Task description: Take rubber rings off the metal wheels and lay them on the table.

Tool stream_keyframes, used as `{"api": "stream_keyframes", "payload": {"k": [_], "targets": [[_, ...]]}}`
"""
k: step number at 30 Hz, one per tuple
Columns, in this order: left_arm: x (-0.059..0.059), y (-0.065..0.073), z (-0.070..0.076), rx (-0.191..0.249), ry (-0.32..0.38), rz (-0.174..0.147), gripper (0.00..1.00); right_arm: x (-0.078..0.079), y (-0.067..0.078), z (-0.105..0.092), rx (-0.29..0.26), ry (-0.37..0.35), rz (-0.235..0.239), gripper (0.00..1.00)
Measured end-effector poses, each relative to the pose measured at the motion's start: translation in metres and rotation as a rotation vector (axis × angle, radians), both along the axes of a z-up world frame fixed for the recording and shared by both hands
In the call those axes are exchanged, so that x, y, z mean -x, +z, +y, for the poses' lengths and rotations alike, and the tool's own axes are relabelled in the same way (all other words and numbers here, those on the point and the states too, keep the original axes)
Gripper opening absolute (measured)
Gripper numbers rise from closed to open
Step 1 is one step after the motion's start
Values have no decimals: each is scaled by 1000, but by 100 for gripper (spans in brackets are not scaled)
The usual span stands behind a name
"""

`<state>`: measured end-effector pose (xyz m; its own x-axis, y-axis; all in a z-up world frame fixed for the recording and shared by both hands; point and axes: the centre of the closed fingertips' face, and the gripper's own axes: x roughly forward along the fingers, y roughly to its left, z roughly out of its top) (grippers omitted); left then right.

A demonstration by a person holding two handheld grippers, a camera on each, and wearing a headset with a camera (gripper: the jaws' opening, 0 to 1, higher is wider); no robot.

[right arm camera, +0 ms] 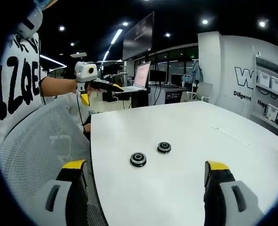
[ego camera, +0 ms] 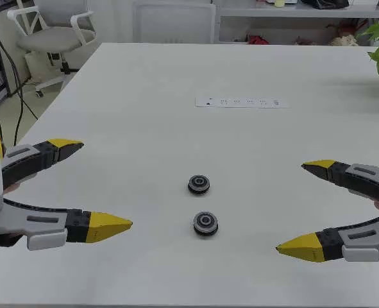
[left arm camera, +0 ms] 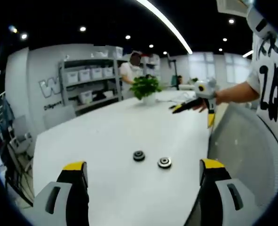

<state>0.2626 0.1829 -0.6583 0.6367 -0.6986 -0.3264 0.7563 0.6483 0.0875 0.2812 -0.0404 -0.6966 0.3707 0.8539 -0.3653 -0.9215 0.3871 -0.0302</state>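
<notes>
Rubber-ringed wheels (ego camera: 199, 185) wait at table (ego camera: 151, 115) centre, untouched.
Left gripper (ego camera: 104, 186) at nine o'clock, right gripper (ego camera: 292, 206) at three, both spread wide; pin the near wheel (ego camera: 205, 223), peel its ring (ego camera: 196, 224).

You held your left gripper (ego camera: 106, 185) over the table's (ego camera: 176, 96) left side near the front edge, jaws spread wide, yellow tips pointing inward. Your right gripper (ego camera: 290, 207) mirrored it over the right side, jaws equally wide. Between them, well apart from both, two metal wheels lay flat not far from the front edge: the farther wheel (ego camera: 199, 185) and the nearer wheel (ego camera: 205, 223), close together but not touching, each dark around its rim. A flat white strip (ego camera: 242, 102) lay mid-table. An office chair (ego camera: 54, 32) stood beyond the far left corner.
</notes>
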Motion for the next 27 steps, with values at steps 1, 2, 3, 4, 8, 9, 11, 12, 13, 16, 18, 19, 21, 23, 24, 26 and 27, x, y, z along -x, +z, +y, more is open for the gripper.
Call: {"api": "stream_keyframes", "payload": {"k": [1, 2, 3, 4, 8, 9, 11, 12, 13, 16, 18, 19, 21, 23, 24, 26, 27], "targets": [[0, 0, 0, -1, 0, 0, 100, 0, 0, 0, 1, 0, -1, 100], [-1, 0, 0, -1, 0, 0, 100, 0, 0, 0, 2, 0, -3, 100], [-1, 0, 0, -1, -1, -1, 100, 0, 0, 0, 1, 0, -2, 100], [-1, 0, 0, -1, -1, -2, 100, 0, 0, 0, 1, 0, -2, 100], [-2, 1, 0, -1, -2, -3, 100, 0, 0, 1, 3, 0, -2, 100], [-2, 1, 0, -2, -2, -3, 100, 0, 0, 1, 4, 0, -2, 100], [-2, 1, 0, -2, -2, -3, 100, -1, 0, 1, 4, 1, -3, 100], [-3, 1, 1, -2, -2, -3, 100, -1, 0, 1, 3, 1, -2, 100], [-3, 1, 1, -2, -2, -3, 100, -1, 0, 2, 4, 1, -2, 100], [-3, 1, 1, -3, -3, -3, 100, -2, 0, 2, 6, 3, -2, 100], [-4, 1, 1, -3, -3, -3, 100, -2, 1, 2, 4, 3, -4, 100], [-4, 1, 1, -3, -3, -4, 100, -3, 1, 2, 3, 3, -4, 100], [-4, 0, 1, -5, -4, -4, 100, -3, 1, 2, 4, 3, -5, 100], [-5, 0, 2, -6, -4, -4, 100, -4, 1, 3, 5, 3, -6, 100], [-5, 0, 1, -6, -5, -5, 100, -4, 1, 3, 5, 3, -5, 100], [-5, 1, 1, -6, -6, -5, 100, -4, 1, 3, 6, 5, -5, 100], [-5, 1, 1, -6, -6, -5, 100, -4, 1, 3, 6, 5, -5, 100]]}}
